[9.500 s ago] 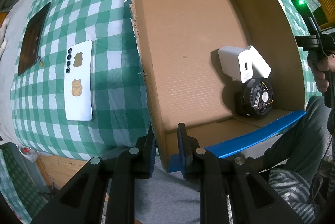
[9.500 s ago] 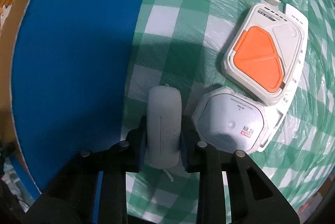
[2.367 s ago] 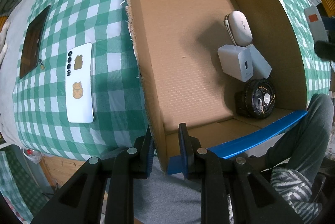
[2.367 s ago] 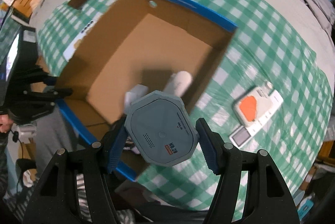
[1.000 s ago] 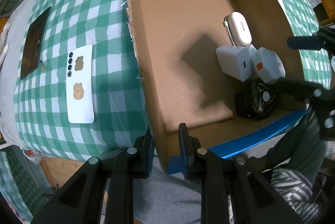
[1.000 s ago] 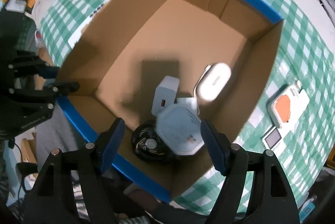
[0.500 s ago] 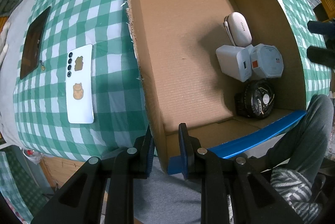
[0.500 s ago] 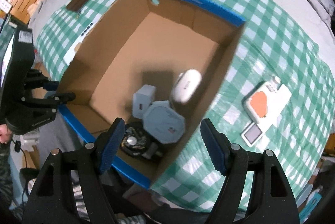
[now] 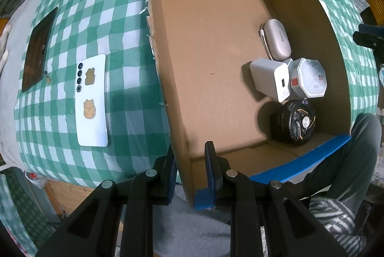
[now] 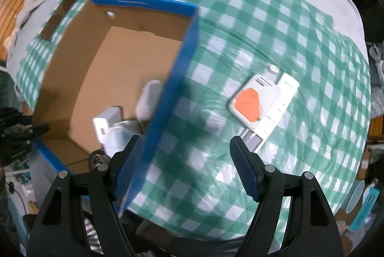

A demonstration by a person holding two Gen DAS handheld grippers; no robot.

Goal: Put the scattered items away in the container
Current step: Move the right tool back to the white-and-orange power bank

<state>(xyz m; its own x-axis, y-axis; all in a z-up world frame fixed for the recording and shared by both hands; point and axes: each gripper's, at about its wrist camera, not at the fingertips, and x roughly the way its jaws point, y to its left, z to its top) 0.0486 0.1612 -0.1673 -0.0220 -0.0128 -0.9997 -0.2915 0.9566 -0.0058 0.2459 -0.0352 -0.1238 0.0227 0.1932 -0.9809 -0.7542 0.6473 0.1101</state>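
A cardboard box (image 9: 165, 60) with blue tape on its rims lies on a green checked cloth. My left gripper (image 9: 189, 173) is shut on the box's near corner wall. Inside at the right lie a white oval case (image 9: 276, 39), a white charger block (image 9: 270, 79), an octagonal grey box (image 9: 309, 81) and a black round fan (image 9: 296, 121). My right gripper (image 10: 186, 165) hangs open and empty above the cloth, just right of the box's blue side wall (image 10: 172, 89). An orange-and-white pack (image 10: 261, 98) lies on the cloth beyond it.
Left of the box on the cloth (image 9: 115, 24) lie a white phone (image 9: 91, 101), a dark tablet (image 9: 36, 50) and a small battery (image 9: 47, 77). A person's grey trouser leg (image 9: 345, 161) is at the box's near right corner. A small grey square (image 10: 253, 140) lies beside the pack.
My right gripper has swung from over the box out to the cloth on its right, empty. The octagonal box now rests inside beside the charger. The left gripper has not moved.
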